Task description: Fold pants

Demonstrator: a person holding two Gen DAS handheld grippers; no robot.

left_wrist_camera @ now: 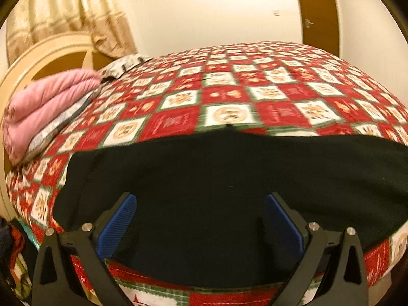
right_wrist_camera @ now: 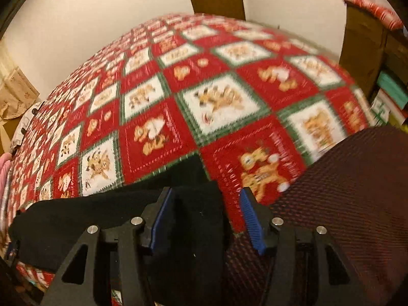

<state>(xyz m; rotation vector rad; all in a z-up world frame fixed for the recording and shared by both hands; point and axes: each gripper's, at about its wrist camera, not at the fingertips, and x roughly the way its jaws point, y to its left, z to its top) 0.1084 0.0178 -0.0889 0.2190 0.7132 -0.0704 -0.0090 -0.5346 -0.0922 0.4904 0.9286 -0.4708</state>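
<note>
The left tool (left_wrist_camera: 200,204) is held wide open above the black pants (left_wrist_camera: 229,178), its blue pads (left_wrist_camera: 117,224) spread well apart with nothing between them, which suggests it is being lined up for a grasp, not carrying anything. The right tool (right_wrist_camera: 205,209) is likewise open, and a raised end of the pants (right_wrist_camera: 193,204) is seen between its jaws; whether the cloth is touched by either pad cannot be told. The pants are laid flat and lengthwise along the near edge of the bed (left_wrist_camera: 255,97), presumably so that both ends can be reached from that side and brought together. A red, white and green checked cover (right_wrist_camera: 216,102) with cartoon figures is spread over the whole bed. A dark mesh surface (right_wrist_camera: 344,191) is seen near the right tool. A folded pink quilt (left_wrist_camera: 48,107) is stacked at the bed's far left corner, before a cream headboard (left_wrist_camera: 38,58) and curtain (left_wrist_camera: 71,7). Plain walls and a brown door (left_wrist_camera: 318,12) lie beyond the far edge.
</note>
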